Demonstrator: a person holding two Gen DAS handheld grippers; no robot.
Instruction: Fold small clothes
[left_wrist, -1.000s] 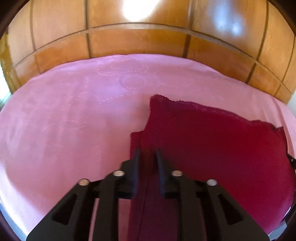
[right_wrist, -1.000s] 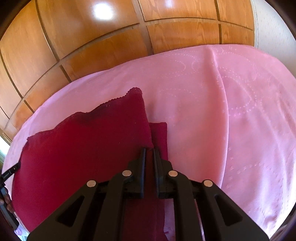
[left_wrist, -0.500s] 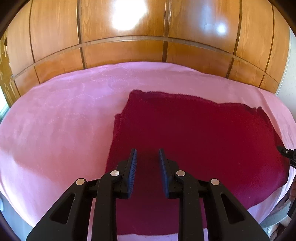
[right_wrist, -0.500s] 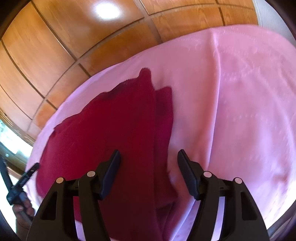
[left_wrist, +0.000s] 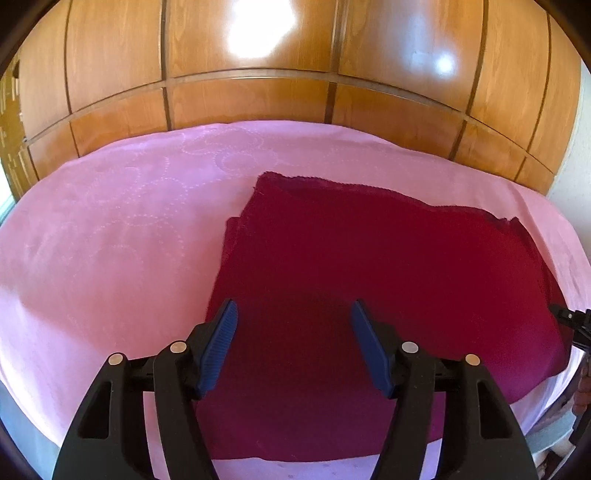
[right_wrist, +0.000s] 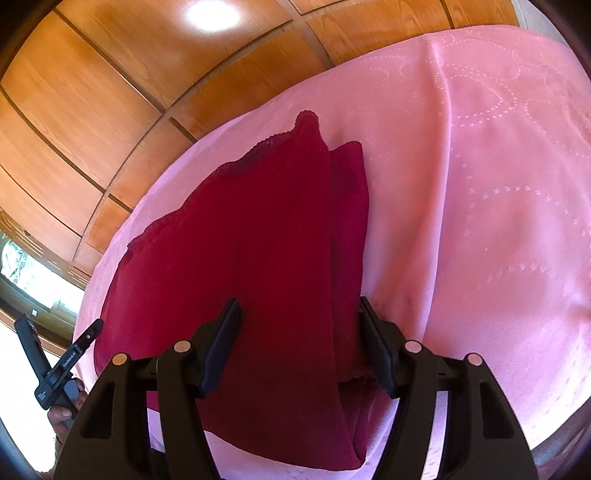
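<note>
Wood-panelled wardrobe doors (left_wrist: 251, 99) rise behind a bed spread with a pink dotted-pattern sheet (left_wrist: 110, 236), on which a dark red cloth (left_wrist: 369, 266) lies folded flat toward the near edge. Left gripper (left_wrist: 293, 343) hovers above the cloth's near left part, fingers spread wide and holding nothing. Right gripper (right_wrist: 299, 343) hangs over the cloth's right side, where a lower layer (right_wrist: 351, 192) shows beyond the top fold, its fingers likewise parted and empty.
</note>
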